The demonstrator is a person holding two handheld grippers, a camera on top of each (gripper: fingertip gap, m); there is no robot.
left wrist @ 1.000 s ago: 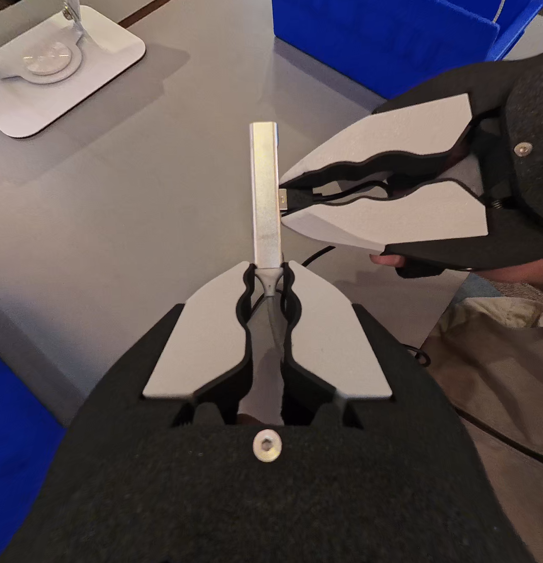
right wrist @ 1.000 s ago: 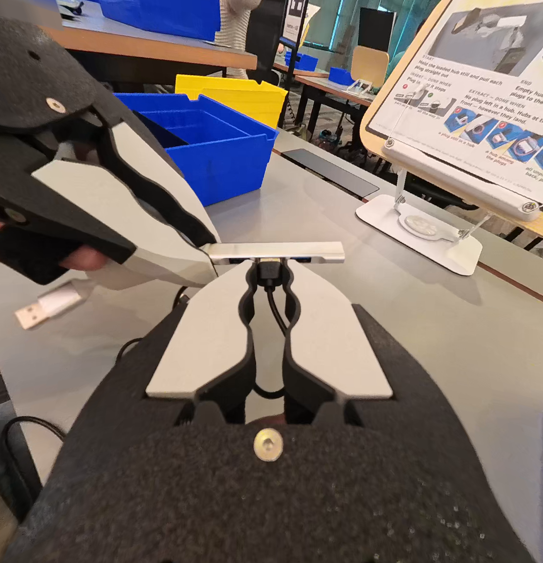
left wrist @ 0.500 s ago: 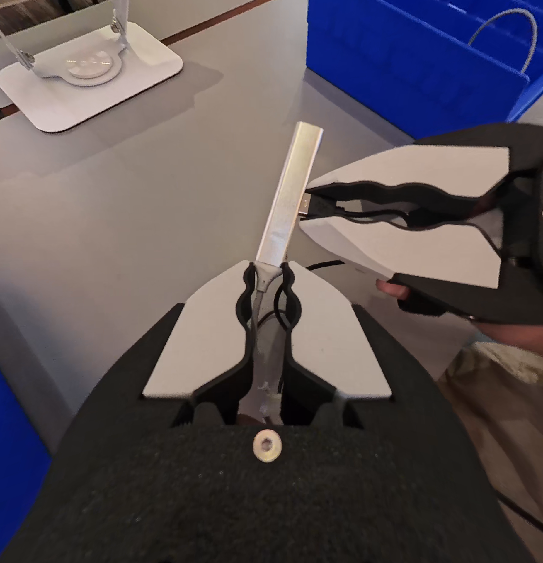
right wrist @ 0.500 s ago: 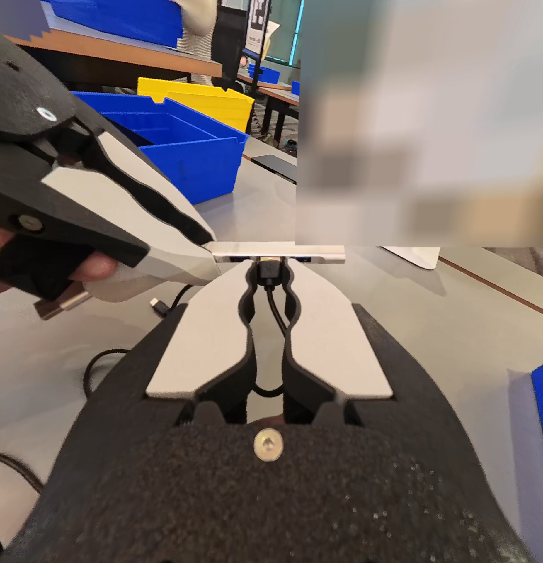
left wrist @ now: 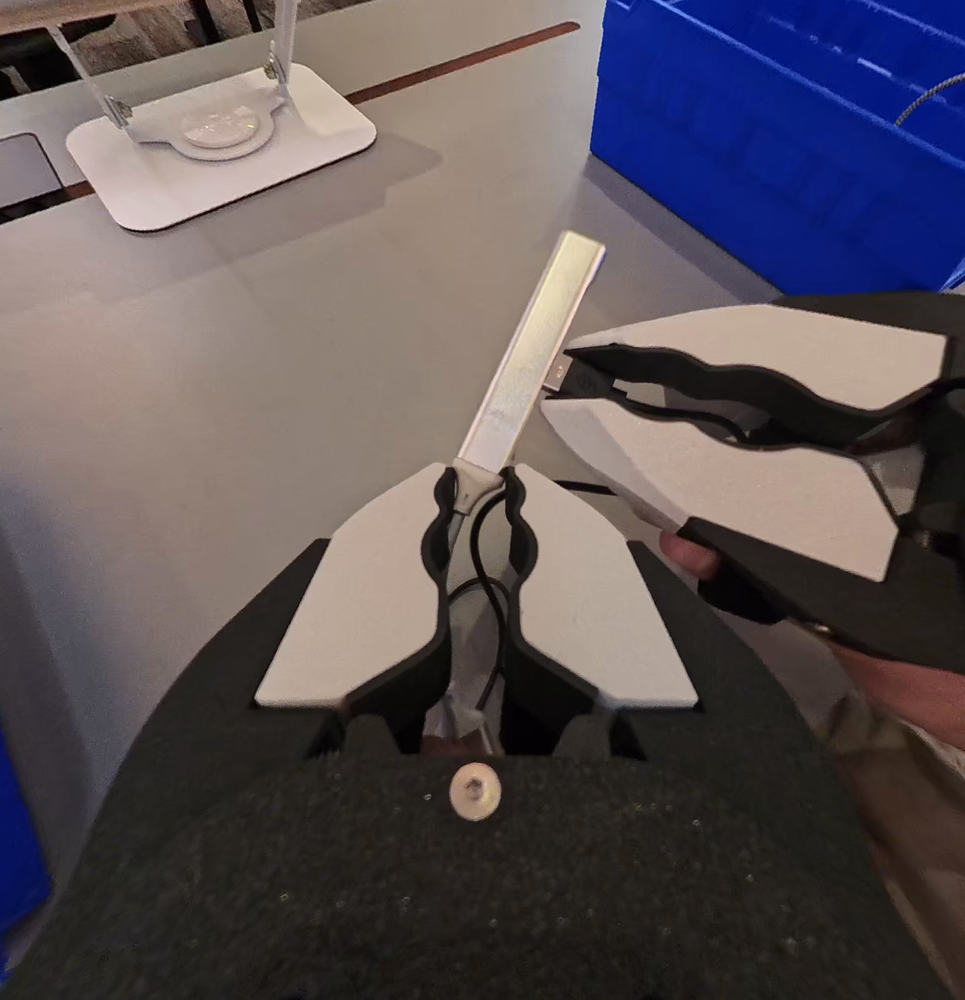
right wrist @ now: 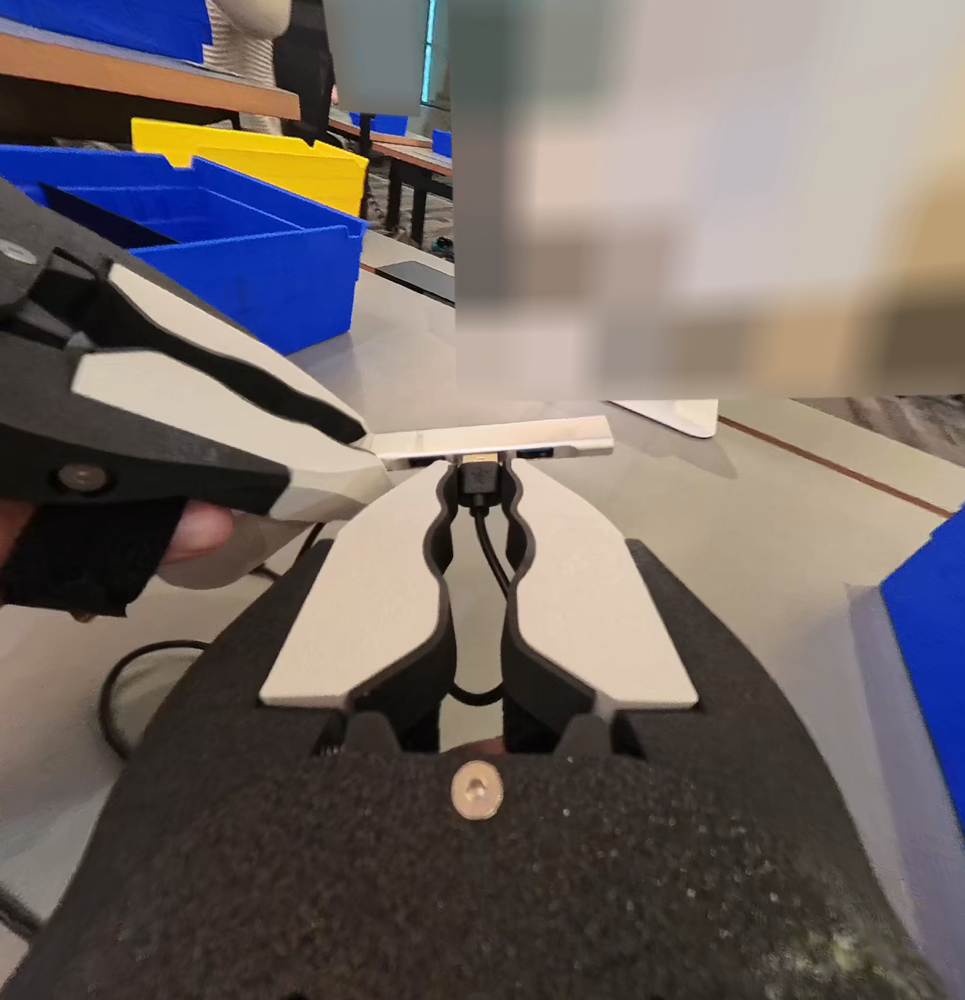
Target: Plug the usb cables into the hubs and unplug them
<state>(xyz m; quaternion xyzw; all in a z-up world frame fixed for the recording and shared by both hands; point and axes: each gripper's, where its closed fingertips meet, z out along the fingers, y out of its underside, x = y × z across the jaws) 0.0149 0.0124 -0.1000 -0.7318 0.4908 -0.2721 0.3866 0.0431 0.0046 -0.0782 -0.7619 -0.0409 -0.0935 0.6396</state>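
Right wrist view: plug (right wrist: 479, 476) in hub (right wrist: 523, 435).

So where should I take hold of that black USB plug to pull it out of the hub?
Grip the black USB plug on its moulded body's two flat sides, coming straight at the silver USB hub's port edge, as the right claw does; the cable trails back between its fingers.

hub (left wrist: 534, 357): above the table (left wrist: 198, 379), its near end between the left gripper (left wrist: 477, 479) fingers
plug (right wrist: 480, 479): in the hub's side, within the right gripper (right wrist: 480, 476)
bin (left wrist: 794, 135): right of hub, behind
stand (left wrist: 220, 146): far left on table
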